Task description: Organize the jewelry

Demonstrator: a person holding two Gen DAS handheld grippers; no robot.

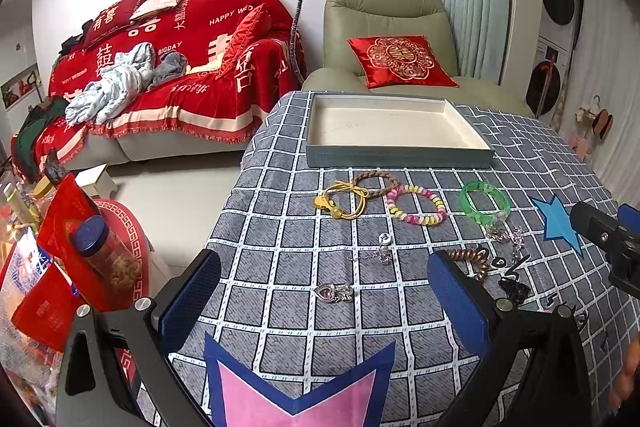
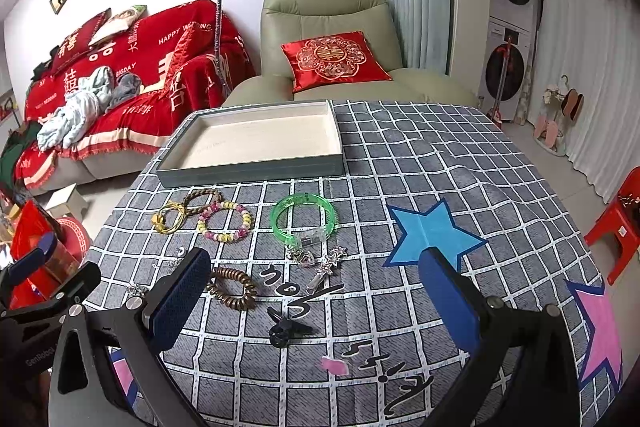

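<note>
Jewelry: small silver heart-shaped pendant (image 1: 333, 293) is lying flat on the checked grey tabletop (image 1: 280, 247).
Jaws: left gripper (image 1: 324, 301) and right gripper (image 2: 316, 301) are both hanging wide open, holding nothing.
Risk: thin charms are likely slipping; cloth bunching.

The red fringed sofa throw (image 1: 192, 67) is carrying white lettering: "HAPPY WED…" and "BIGDAY" are reading clearly in the left wrist view, while the right wrist view is showing the fuller "HAPPY WEDDING" (image 2: 185, 33) and "BIGDAY" again. Smaller "HAPPY WEDDING" print near the throw's left end is barely legible. Large white Chinese characters, including the double-happiness sign, are spreading across the same throw and across the long red pillow (image 1: 116, 17) lying on it. The red satin cushion (image 2: 334, 61) on the green armchair is bearing a gold double-happiness emblem. "GenRobot" (image 2: 40, 357) is showing faintly on the black gripper body at the lower left.
</note>
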